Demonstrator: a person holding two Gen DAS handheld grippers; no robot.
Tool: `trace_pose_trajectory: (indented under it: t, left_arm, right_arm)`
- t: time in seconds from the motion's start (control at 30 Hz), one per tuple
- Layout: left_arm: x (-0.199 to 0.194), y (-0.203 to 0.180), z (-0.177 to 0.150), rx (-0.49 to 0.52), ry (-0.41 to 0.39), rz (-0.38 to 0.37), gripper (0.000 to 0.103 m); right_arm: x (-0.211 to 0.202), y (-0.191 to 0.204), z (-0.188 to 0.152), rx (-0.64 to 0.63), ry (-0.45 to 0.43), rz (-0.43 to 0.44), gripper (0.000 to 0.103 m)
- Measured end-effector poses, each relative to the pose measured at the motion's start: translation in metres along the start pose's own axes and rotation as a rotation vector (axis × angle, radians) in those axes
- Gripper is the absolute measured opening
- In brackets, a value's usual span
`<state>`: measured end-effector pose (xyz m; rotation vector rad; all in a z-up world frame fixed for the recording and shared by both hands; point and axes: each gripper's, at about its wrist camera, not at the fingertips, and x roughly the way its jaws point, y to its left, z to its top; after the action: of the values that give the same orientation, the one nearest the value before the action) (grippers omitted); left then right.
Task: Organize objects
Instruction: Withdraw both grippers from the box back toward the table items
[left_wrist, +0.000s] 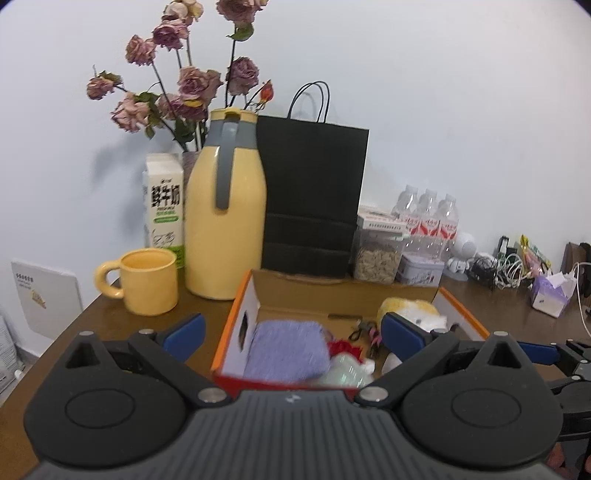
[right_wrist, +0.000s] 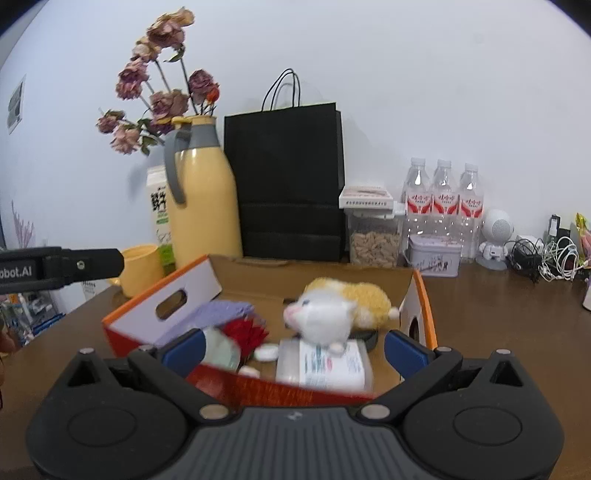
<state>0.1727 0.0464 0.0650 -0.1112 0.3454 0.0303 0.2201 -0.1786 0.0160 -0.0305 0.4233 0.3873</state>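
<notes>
An open cardboard box with orange edges (left_wrist: 236, 310) (right_wrist: 162, 295) sits on the brown table. Inside lie a purple knitted cloth (left_wrist: 286, 350) (right_wrist: 221, 312), a red fuzzy item (right_wrist: 245, 332), a pale green object (left_wrist: 345, 371), a white packet (right_wrist: 325, 363) and a yellow-and-white plush cat (right_wrist: 332, 310) (left_wrist: 413, 310). My left gripper (left_wrist: 291, 332) hangs open just in front of the box, nothing between its blue fingers. My right gripper (right_wrist: 293, 345) is also open, over the box's near wall. The right gripper's side shows at the right edge of the left wrist view.
Behind the box stand a yellow mug (left_wrist: 146, 282), a yellow thermos jug (left_wrist: 225, 221), a milk carton (left_wrist: 164, 206), dried roses (left_wrist: 184, 85), a black paper bag (left_wrist: 312, 195), a seed jar (right_wrist: 375, 240), a tin (right_wrist: 434, 254), three water bottles (right_wrist: 443, 203), and cables (right_wrist: 546, 258).
</notes>
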Motion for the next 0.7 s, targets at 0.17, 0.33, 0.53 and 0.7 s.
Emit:
trace_pose_trajectory:
  t: [0.17, 0.33, 0.53, 0.7]
  left_arm:
    - [-0.020, 0.008, -0.014, 0.004, 0.024, 0.016, 0.103]
    - [-0.039, 0.016, -0.029, -0.002, 0.050, 0.027, 0.103]
    - [-0.056, 0.030, -0.050, -0.011, 0.095, 0.039, 0.103]
    - [-0.065, 0.039, -0.067, -0.010, 0.133, 0.044, 0.103]
  right_arm:
    - [-0.018, 0.010, -0.018, -0.033, 0.036, 0.012, 0.103]
    - [-0.034, 0.024, -0.035, -0.068, 0.071, 0.036, 0.103]
    - [-0.045, 0.041, -0.051, -0.112, 0.117, 0.048, 0.103]
    - [-0.049, 0.055, -0.061, -0.151, 0.148, 0.052, 0.103]
